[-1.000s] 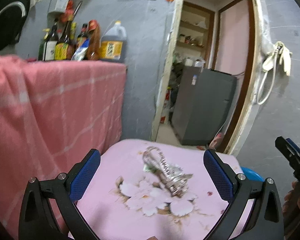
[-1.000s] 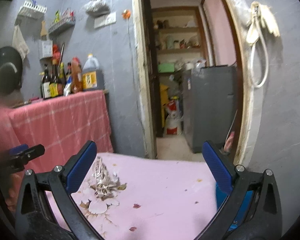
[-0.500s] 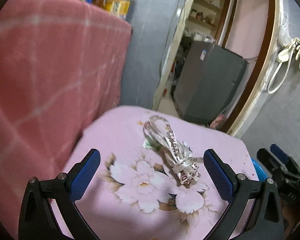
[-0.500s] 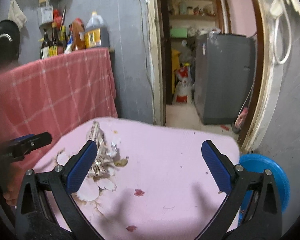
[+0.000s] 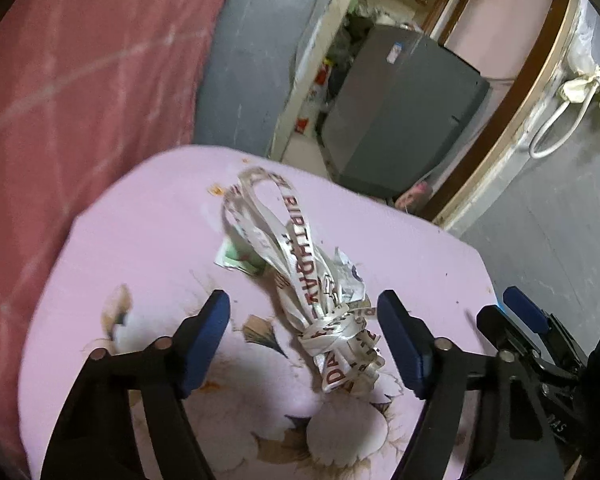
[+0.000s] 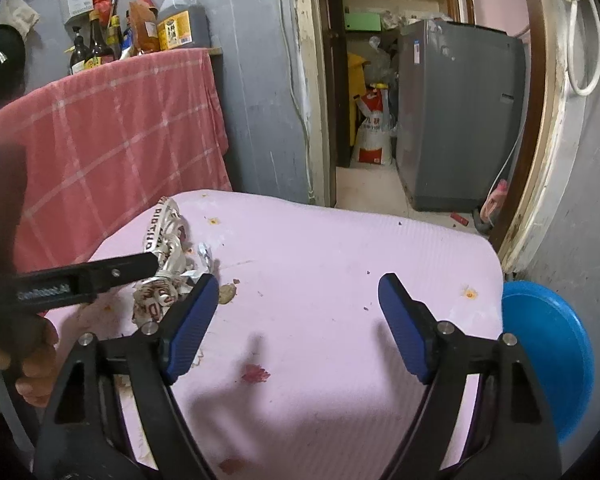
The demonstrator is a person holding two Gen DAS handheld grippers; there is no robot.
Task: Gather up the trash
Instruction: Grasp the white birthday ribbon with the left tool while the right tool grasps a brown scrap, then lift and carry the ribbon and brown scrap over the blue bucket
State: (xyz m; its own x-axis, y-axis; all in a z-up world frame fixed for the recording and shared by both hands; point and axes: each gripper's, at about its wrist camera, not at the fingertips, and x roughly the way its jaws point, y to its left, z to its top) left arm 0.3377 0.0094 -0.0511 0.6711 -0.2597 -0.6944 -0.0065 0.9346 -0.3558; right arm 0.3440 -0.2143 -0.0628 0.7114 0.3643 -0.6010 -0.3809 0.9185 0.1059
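A crumpled tangle of white printed birthday ribbon [image 5: 320, 300] lies on the pink flowered surface [image 5: 148, 240] between the left tongs [image 5: 304, 338], whose jaws are closing, pads not yet touching. The pickup is underway; next, pinch the knot. The right tongs [image 6: 298, 324] are closing on nothing.

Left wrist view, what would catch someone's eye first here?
The tangled white birthday ribbon lying on the pink flowered table cover, right between the closing left tongs, which do not touch it yet. Beyond the table's far edge stands a grey washing machine in the doorway.
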